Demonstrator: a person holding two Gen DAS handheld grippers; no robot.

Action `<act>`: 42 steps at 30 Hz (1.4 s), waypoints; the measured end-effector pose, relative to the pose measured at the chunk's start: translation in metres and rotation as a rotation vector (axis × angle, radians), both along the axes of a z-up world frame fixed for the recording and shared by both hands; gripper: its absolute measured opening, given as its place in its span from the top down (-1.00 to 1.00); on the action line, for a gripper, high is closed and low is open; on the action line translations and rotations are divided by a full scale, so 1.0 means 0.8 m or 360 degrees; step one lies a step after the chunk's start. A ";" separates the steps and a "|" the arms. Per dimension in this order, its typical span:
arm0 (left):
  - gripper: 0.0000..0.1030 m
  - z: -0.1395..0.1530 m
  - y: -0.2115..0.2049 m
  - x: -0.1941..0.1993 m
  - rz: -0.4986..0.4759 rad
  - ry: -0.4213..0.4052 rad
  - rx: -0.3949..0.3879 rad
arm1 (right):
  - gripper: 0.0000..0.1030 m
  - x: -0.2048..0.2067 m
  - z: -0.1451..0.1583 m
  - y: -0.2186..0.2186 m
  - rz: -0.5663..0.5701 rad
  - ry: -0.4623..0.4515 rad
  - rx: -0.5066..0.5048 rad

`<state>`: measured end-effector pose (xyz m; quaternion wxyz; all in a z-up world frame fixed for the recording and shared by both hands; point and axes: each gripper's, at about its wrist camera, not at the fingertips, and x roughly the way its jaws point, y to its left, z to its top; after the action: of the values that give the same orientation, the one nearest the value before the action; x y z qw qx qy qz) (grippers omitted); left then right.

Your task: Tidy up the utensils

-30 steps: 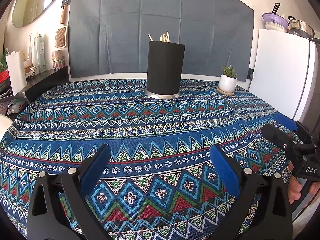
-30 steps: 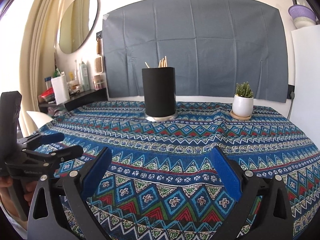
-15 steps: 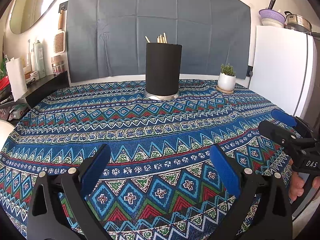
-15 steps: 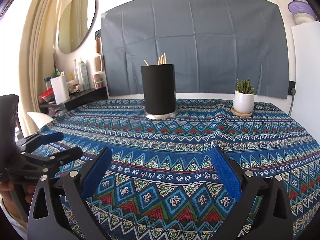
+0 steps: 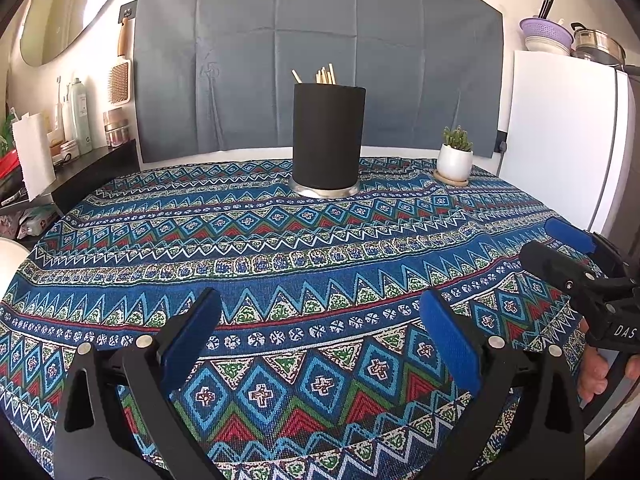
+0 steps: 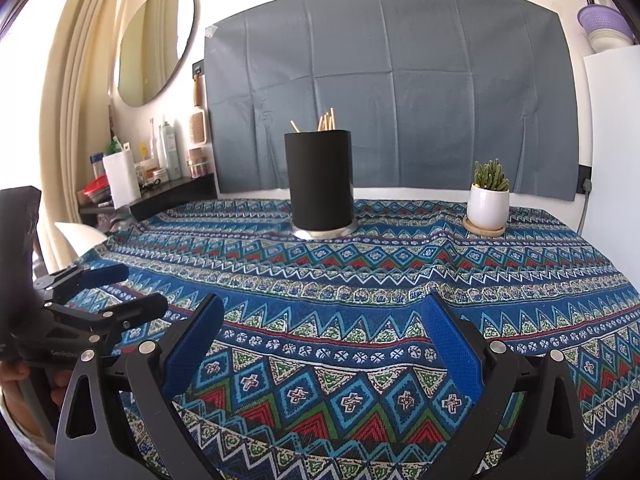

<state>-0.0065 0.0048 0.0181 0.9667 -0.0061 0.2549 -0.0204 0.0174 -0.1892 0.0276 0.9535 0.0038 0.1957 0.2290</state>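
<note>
Left hand-held gripper [image 5: 320,326]: released, jaws spread wide, nothing between the blue textured pads [image 5: 450,340]; black rigid frame with silver rivets. Right hand-held gripper [image 6: 324,330]: likewise released and empty, same blue mesh-like pads on black arms. Both hover over the near edge of the tabletop [image 5: 280,256], which is covered by a woven cloth in blue, red, green and white geometric bands (zigzags, diamonds, crosses). Utensil holder [image 5: 328,136]: matte black upright cylinder on a shiny round metal base, at the far centre of the tabletop, well apart from both grippers. Wooden sticks [image 5: 325,75], pale and thin, stand inside it; only the tips show above the rim, so the exact kind cannot be told. To the holder's right, at the far side: small succulent in a smooth white rounded pot [image 6: 488,202] on a flat wooden coaster. Grey creased fabric sheet [image 6: 392,80] hangs on the far wall. Oval mirror [image 6: 156,44] at far left.
</note>
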 end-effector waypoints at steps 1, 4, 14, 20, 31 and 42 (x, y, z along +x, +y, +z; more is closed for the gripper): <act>-0.88 0.000 0.000 0.000 0.0000 -0.0001 0.0001 | -0.84 0.000 0.000 0.000 0.0000 0.0000 0.0001; -0.88 0.000 0.000 0.000 -0.0007 0.0006 0.0003 | -0.84 -0.001 0.000 0.000 0.0000 -0.0006 0.0005; -0.88 -0.001 0.000 0.002 -0.0029 0.0020 0.0001 | -0.84 -0.004 0.001 0.002 0.0001 -0.0013 -0.0003; -0.88 -0.001 0.000 0.001 -0.0025 0.0019 -0.0004 | -0.84 -0.003 0.001 0.003 -0.0006 -0.0008 -0.0002; -0.88 0.000 -0.004 -0.002 -0.0025 0.0011 0.0011 | -0.84 -0.001 0.001 0.001 -0.0013 0.0001 -0.0006; -0.88 -0.004 -0.003 0.010 -0.0068 0.0100 -0.0005 | -0.84 -0.006 0.001 0.002 -0.0004 -0.0027 0.0001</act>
<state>0.0013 0.0022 0.0147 0.9576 -0.0027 0.2852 -0.0412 0.0128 -0.1879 0.0284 0.9554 0.0024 0.1876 0.2279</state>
